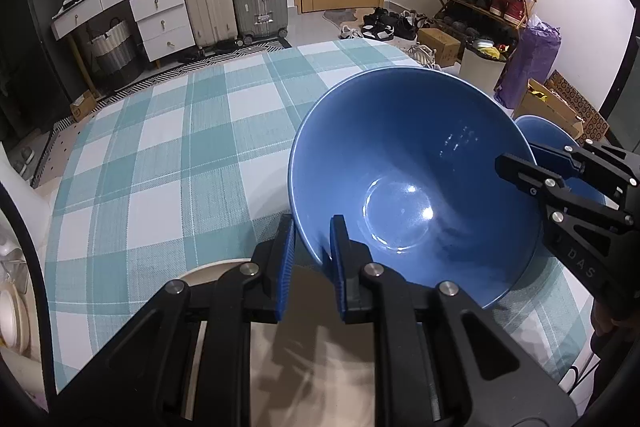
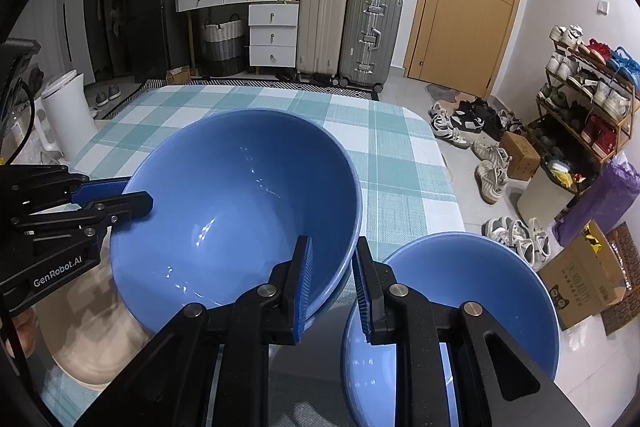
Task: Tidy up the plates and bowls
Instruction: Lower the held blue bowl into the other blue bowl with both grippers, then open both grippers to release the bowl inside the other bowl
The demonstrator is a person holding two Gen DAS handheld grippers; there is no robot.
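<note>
A large blue bowl point(image 1: 400, 163) point(image 2: 240, 203) is held tilted between both grippers over the checked table point(image 1: 168, 147). My left gripper point(image 1: 312, 223) point(image 2: 134, 193) is shut on its near-left rim, one finger inside and one outside. My right gripper point(image 2: 332, 241) point(image 1: 518, 157) clamps the opposite rim the same way. A smaller blue bowl point(image 2: 480, 287) point(image 1: 548, 135) stands on the table to the right of the big one. A beige plate point(image 1: 224, 267) point(image 2: 92, 339) lies under the left gripper, partly hidden by it.
The table's far edge and right edge point(image 2: 444, 163) drop to a tiled floor with shoes point(image 2: 492, 171) and cardboard boxes point(image 2: 584, 275). A white bin point(image 2: 68, 111) stands off the left side. Suitcases point(image 2: 348, 35) and drawers line the far wall.
</note>
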